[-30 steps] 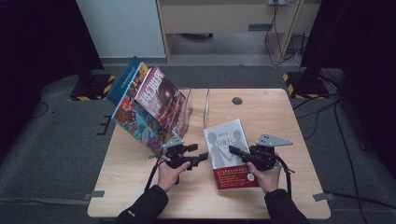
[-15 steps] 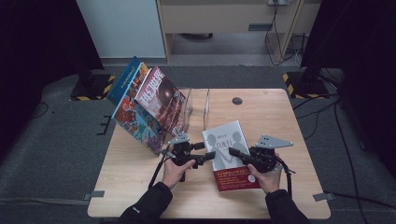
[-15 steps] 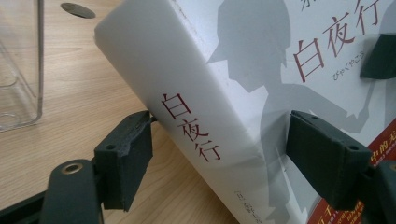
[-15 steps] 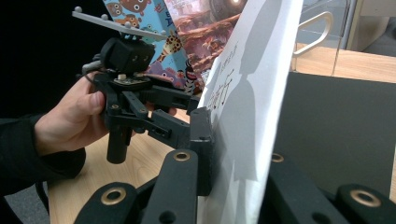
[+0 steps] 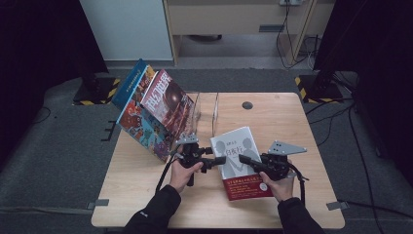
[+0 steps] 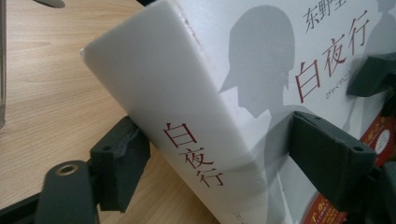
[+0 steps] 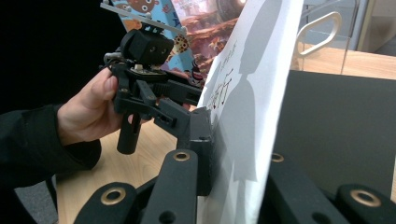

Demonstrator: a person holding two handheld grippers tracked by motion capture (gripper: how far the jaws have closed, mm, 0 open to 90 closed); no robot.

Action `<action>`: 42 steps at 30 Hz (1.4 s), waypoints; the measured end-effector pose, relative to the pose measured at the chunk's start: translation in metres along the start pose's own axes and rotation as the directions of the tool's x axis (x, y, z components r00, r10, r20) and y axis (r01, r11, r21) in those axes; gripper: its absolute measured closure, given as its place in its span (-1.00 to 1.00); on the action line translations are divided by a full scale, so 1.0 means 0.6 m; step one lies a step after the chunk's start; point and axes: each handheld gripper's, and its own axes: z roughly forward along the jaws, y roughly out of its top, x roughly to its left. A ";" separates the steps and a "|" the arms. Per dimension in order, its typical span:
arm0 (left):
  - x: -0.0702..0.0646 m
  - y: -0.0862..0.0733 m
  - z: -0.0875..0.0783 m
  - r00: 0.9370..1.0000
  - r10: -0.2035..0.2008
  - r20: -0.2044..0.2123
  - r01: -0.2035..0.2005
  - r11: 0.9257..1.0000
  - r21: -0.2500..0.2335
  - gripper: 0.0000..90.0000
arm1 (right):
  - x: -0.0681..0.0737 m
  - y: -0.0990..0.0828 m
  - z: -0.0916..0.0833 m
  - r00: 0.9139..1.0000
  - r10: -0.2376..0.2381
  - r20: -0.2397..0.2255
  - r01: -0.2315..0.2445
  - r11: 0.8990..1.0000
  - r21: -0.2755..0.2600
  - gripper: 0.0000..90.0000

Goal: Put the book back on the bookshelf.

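Note:
A white book with grey figures and a red band lies on the wooden table. My right gripper is shut on its thin front cover, reaching in from the book's right side. My left gripper comes from the left; its jaws straddle the book's spine and have just been opening. In the left gripper view the left gripper has one pad beside the spine and the other over the cover, neither pressing. The right gripper view looks along the right gripper to the left gripper in a hand.
Several colourful books lean against a clear acrylic stand at the table's back left. A small round hole sits near the back edge. Bare tabletop lies right of the book and along the front.
The left gripper has shifted right, up to the book's spine, and its jaws stand wider. The right gripper and the book have kept still.

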 end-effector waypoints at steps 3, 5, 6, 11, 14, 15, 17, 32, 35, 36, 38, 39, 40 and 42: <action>-0.004 0.003 -0.003 1.000 0.004 0.005 -0.004 1.000 -0.003 -0.47 | 0.000 0.000 -0.005 1.000 -0.010 -0.011 0.010 1.000 -0.007 0.83; -0.008 0.005 -0.004 1.000 0.016 0.002 -0.016 1.000 -0.005 -0.43 | -0.001 -0.001 -0.009 1.000 -0.016 -0.016 0.016 1.000 -0.004 0.83; -0.010 0.006 -0.005 1.000 0.018 0.003 -0.018 1.000 -0.007 -0.39 | -0.002 -0.002 -0.011 1.000 -0.017 -0.019 0.017 1.000 -0.006 0.83; -0.024 0.014 -0.004 0.998 0.060 -0.003 -0.060 0.998 -0.006 -0.30 | -0.007 -0.004 -0.026 0.999 -0.019 -0.050 0.020 1.000 0.019 0.83; -0.033 0.016 -0.005 0.996 0.083 -0.008 -0.083 0.997 -0.005 -0.27 | -0.007 -0.005 -0.035 0.998 -0.021 -0.062 0.023 0.999 0.033 0.83; -0.035 0.017 -0.005 0.996 0.087 -0.011 -0.087 0.996 -0.004 -0.26 | -0.007 -0.006 -0.037 0.998 -0.023 -0.067 0.025 0.999 0.034 0.83; -0.040 0.017 -0.006 0.995 0.101 -0.017 -0.101 0.995 -0.002 -0.26 | -0.007 -0.007 -0.040 0.997 -0.022 -0.071 0.025 0.999 0.043 0.82; -0.085 0.019 -0.005 0.979 0.190 -0.070 -0.190 0.982 0.001 -0.17 | -0.020 -0.015 -0.067 0.999 -0.034 -0.010 0.034 0.999 0.040 0.47; -0.090 0.019 -0.006 0.978 0.198 -0.068 -0.198 0.980 -0.003 -0.14 | -0.025 -0.011 -0.078 0.999 -0.040 0.020 0.039 0.999 0.016 0.41; -0.092 0.019 -0.006 0.977 0.202 -0.066 -0.203 0.979 -0.004 -0.13 | -0.026 -0.012 -0.078 0.999 -0.041 0.025 0.040 0.999 0.019 0.36; -0.095 0.019 -0.007 0.977 0.204 -0.062 -0.205 0.979 -0.008 -0.09 | -0.031 -0.015 -0.077 0.998 -0.050 0.045 0.049 0.998 0.025 0.27; -0.097 0.020 -0.007 0.977 0.206 -0.061 -0.207 0.978 -0.008 -0.08 | -0.032 -0.016 -0.077 0.998 -0.044 0.044 0.043 0.999 0.027 0.26; -0.098 0.020 -0.007 0.976 0.209 -0.062 -0.210 0.978 -0.009 -0.07 | -0.034 -0.016 -0.076 0.998 -0.043 0.044 0.042 0.999 0.030 0.23; -0.101 0.020 -0.006 0.975 0.215 -0.064 -0.216 0.976 -0.010 -0.07 | -0.034 -0.018 -0.075 0.997 -0.053 0.050 0.051 0.998 0.035 0.17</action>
